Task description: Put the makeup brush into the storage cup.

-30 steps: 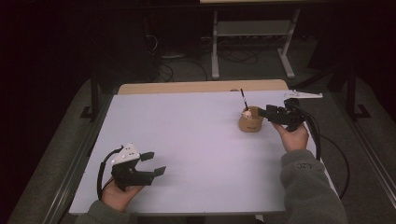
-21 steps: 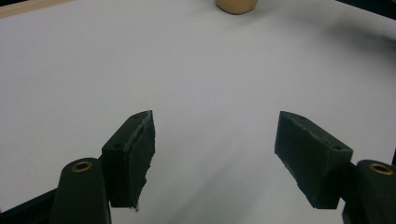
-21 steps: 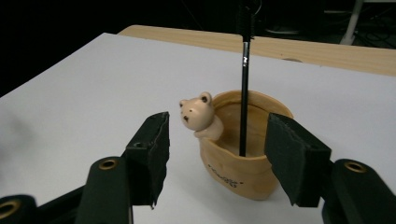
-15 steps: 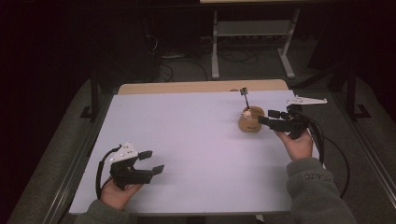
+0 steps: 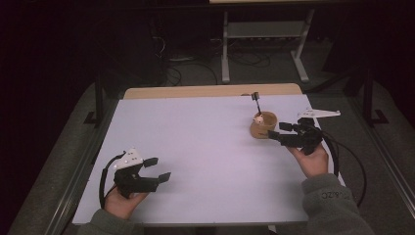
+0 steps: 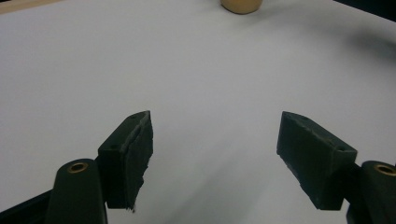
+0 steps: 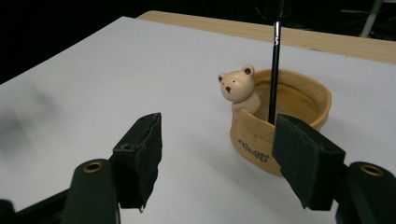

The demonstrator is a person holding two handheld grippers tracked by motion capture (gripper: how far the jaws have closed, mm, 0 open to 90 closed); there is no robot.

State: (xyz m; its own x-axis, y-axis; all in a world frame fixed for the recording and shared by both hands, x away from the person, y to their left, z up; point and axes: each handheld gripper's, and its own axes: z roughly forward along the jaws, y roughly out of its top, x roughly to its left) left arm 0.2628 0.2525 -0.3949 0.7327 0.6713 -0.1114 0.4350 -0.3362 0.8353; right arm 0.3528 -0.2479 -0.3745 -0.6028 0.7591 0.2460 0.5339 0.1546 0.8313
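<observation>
A white table [image 5: 205,147] is set in a dark room. At far right, the pot [image 5: 264,126], holding a pen [image 5: 256,102], stands just beside the right gripper [image 5: 281,134], whose empty jaws have just been opening. The left gripper [image 5: 157,169], near left, is held open.

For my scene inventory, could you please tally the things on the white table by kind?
Tan ceramic pen pot with a bear figure: 1
Thin black pen standing in that pot: 1
Black two-jaw grippers, left and right: 2
Total: 4
</observation>
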